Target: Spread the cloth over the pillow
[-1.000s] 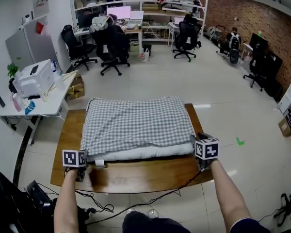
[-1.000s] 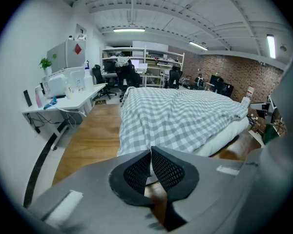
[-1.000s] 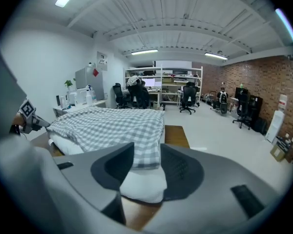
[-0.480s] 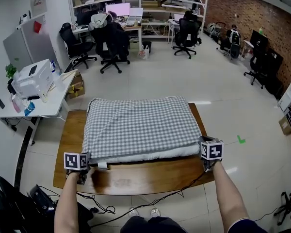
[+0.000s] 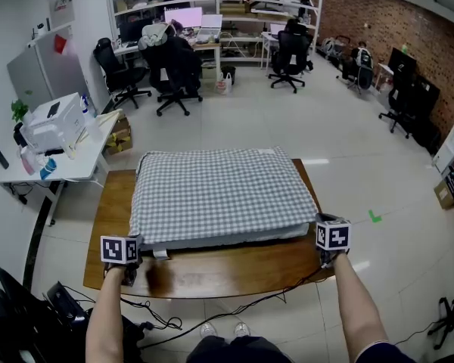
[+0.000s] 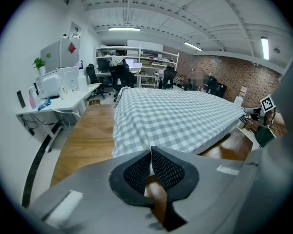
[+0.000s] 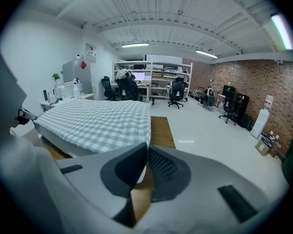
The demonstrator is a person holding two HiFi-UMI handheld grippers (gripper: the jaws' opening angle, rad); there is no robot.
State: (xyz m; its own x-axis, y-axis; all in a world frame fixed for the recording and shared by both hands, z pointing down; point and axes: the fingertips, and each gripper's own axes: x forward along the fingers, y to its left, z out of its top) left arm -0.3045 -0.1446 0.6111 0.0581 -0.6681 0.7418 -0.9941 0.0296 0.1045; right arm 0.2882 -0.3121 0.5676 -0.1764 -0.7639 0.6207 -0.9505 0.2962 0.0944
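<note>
Checked cloth [image 5: 219, 195] lies flat over the pillow [image 5: 234, 237] on the wooden table [image 5: 212, 272], centre of the head view, with the white pillow edge showing along the near side. Left claw [image 6: 150, 152], lower left, is clamped tight on the cloth's near left corner. Right claw [image 7: 147, 147], lower right, has just been closing its jaws and now pinches the near right corner between them.

Grey-and-white checked cloth [image 5: 219, 191], white pillow [image 5: 238, 237], brown wooden table [image 5: 227, 269], black office chairs [image 5: 175, 70]
</note>
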